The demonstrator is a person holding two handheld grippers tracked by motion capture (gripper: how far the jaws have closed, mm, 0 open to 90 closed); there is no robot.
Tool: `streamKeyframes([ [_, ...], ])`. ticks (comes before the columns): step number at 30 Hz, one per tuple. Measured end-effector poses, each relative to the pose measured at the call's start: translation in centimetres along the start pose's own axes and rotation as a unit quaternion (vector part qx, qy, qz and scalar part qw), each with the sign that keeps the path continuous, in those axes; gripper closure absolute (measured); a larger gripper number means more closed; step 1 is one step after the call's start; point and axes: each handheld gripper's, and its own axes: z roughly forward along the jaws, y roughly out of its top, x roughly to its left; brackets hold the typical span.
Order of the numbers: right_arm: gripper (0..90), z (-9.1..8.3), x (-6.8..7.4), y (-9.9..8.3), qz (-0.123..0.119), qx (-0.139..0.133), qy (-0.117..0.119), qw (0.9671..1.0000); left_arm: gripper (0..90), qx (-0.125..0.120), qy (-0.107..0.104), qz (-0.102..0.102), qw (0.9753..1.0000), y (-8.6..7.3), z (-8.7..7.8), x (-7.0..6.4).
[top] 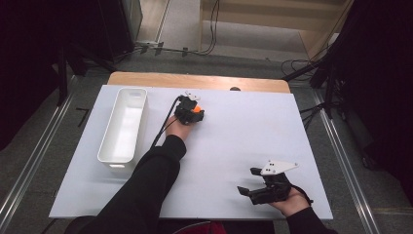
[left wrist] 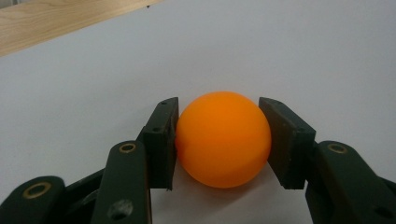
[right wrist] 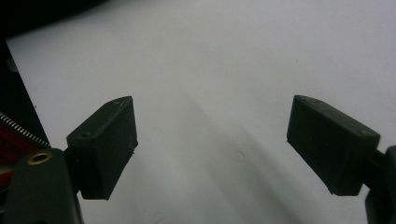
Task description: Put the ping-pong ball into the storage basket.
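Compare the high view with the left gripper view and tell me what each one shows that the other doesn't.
High view alone: the white bin, the right gripper open near the table's front edge, and the person's sleeve. Left gripper view alone: both pads closed against the sides of the orange ball. Shared: the ball, the left gripper and the white table top with its wooden edge.

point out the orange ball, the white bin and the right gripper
orange ball [left wrist: 223, 139]: left gripper view, its front face.
white bin [top: 108, 157]: high view, its near rim.
right gripper [top: 246, 181]: high view, between its open fingertips.
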Motion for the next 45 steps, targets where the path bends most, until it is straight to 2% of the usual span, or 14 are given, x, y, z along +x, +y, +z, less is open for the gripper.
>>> streamKeyframes([
  [5,14.8,0.0,0.0,0.0,0.0,0.0,0.0,1.0,50.5,0.0,-0.006,-0.003,1.0,0.0,0.0,0.2],
  [8,14.8,0.0,-0.1,0.0,-0.001,-0.001,-0.001,1.0,50.6,-0.003,-0.015,-0.012,0.9998,0.1,-0.2,0.3],
  [17,14.8,0.0,-0.1,0.0,-0.001,-0.001,-0.002,1.0,50.5,-0.002,-0.039,0.002,0.9992,0.6,-1.1,-0.1],
  [21,14.8,0.0,-0.1,0.0,-0.001,-0.001,-0.001,1.0,50.5,0.0,-0.051,-0.007,0.9987,0.7,-1.5,-0.3],
  [27,14.8,0.0,-0.1,0.0,0.0,-0.001,-0.001,1.0,50.4,-0.001,-0.07,0.015,0.9975,0.9,-2.3,-0.8],
  [29,14.8,0.0,-0.1,0.0,-0.001,-0.002,-0.002,1.0,50.4,-0.001,-0.08,0.013,0.9967,0.9,-2.5,-0.9],
  [34,14.8,0.0,-0.1,0.0,-0.001,-0.002,-0.001,1.0,50.5,0.003,-0.091,0.02,0.9957,0.9,-3.1,-1.4],
  [37,14.8,0.0,-0.1,0.0,-0.002,-0.001,-0.001,1.0,50.4,0.004,-0.102,0.014,0.9947,0.9,-3.5,-1.7],
  [41,14.8,0.0,-0.1,0.0,-0.002,-0.001,-0.001,1.0,50.4,0.004,-0.11,0.026,0.9936,1.0,-4.1,-2.2],
  [45,14.8,0.0,-0.1,0.0,-0.002,-0.001,-0.001,1.0,50.4,-0.003,-0.117,0.029,0.9927,0.9,-4.8,-2.6],
])
